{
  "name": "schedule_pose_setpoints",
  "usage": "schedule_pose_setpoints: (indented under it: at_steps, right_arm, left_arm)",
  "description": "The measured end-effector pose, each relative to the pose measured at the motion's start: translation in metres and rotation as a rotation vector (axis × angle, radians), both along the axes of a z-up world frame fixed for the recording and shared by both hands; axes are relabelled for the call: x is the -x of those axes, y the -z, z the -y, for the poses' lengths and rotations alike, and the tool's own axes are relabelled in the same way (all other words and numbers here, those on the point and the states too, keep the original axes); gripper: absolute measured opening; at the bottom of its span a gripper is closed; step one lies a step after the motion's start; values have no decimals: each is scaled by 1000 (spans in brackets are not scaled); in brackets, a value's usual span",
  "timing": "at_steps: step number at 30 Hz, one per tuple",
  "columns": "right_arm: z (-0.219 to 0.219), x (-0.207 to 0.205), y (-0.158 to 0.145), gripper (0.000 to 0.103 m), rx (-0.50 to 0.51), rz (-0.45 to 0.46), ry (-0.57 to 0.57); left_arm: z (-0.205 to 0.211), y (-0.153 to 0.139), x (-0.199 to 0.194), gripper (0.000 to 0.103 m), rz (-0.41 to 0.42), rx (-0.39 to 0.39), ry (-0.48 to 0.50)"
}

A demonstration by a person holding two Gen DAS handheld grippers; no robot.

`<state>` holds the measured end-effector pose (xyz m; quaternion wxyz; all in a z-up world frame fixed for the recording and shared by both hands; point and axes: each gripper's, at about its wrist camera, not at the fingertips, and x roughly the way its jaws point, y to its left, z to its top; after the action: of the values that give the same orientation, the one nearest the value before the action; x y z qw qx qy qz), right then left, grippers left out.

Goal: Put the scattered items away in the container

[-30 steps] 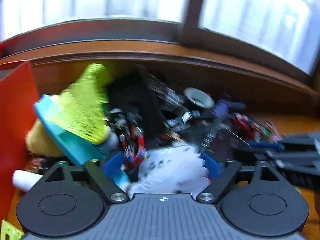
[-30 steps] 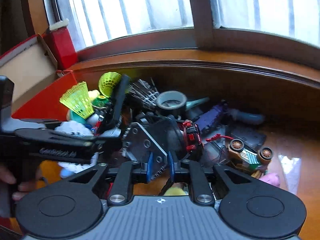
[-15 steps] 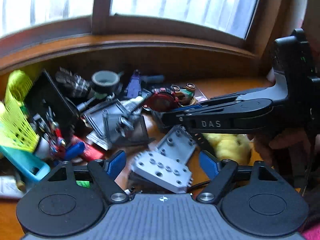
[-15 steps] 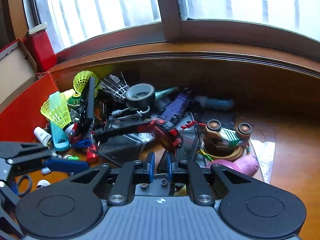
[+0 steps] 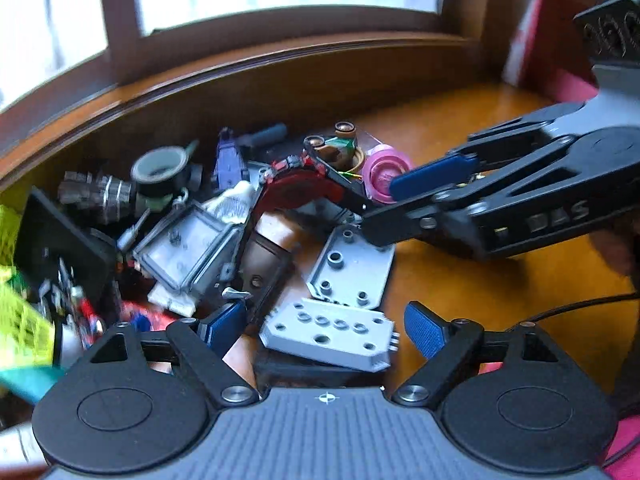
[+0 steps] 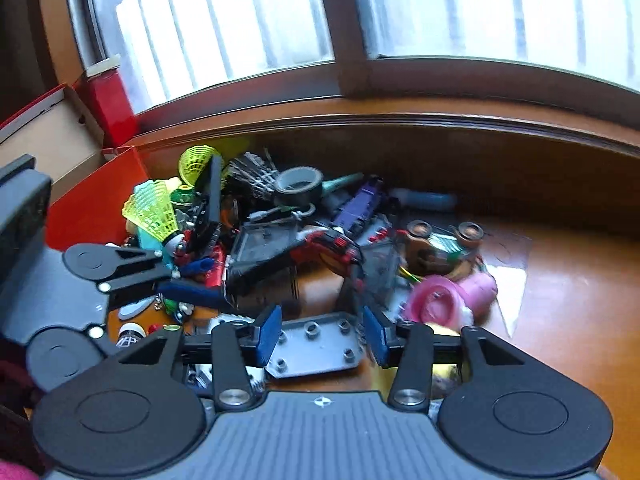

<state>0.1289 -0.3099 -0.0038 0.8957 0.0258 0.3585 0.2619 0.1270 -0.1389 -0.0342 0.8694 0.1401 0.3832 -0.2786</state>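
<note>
The scattered pile lies on the wooden table (image 6: 560,300): a yellow shuttlecock (image 6: 154,212), a tape roll (image 6: 298,186), a red-and-black watch (image 6: 328,248), a toy car (image 6: 440,244) and a pink cup (image 6: 440,304). An orange-red box (image 6: 92,208) stands at the pile's left. My right gripper (image 6: 322,334) is open and its jaws are opening. A grey plate with holes (image 6: 316,344) lies flat between them, untouched. My left gripper (image 5: 324,328) is also opening, and a second grey plate (image 5: 328,332) lies under its gap. Each gripper shows in the other's view, the right gripper (image 5: 380,206) and the left gripper (image 6: 208,280).
A wooden sill and window run behind the pile. A cardboard lid (image 6: 40,140) and a red carton (image 6: 108,100) stand at the far left. A clear case (image 5: 188,248) and a purple toy (image 6: 360,204) lie in the heap. Bare wood shows at the right.
My left gripper swung from the shuttlecock side to the grey plates and widened. My right gripper, shut on a grey plate before, has opened, and that plate lies on the table.
</note>
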Motion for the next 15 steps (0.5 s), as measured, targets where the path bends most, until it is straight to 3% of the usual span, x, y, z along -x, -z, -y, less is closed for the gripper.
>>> schedule_pose_setpoints:
  at_steps: [5,11,15]
  right_arm:
    - [11,8,10,48,11,-41,35]
    - [21,9,20,47,179,17,178]
    - [33,8,17,47,164,22,234]
  left_arm:
    - [2,1,1,79,24,-44,38]
    - [6,-3,17,77,15,-52,72]
    - [10,-4,27,77,5,-70,88]
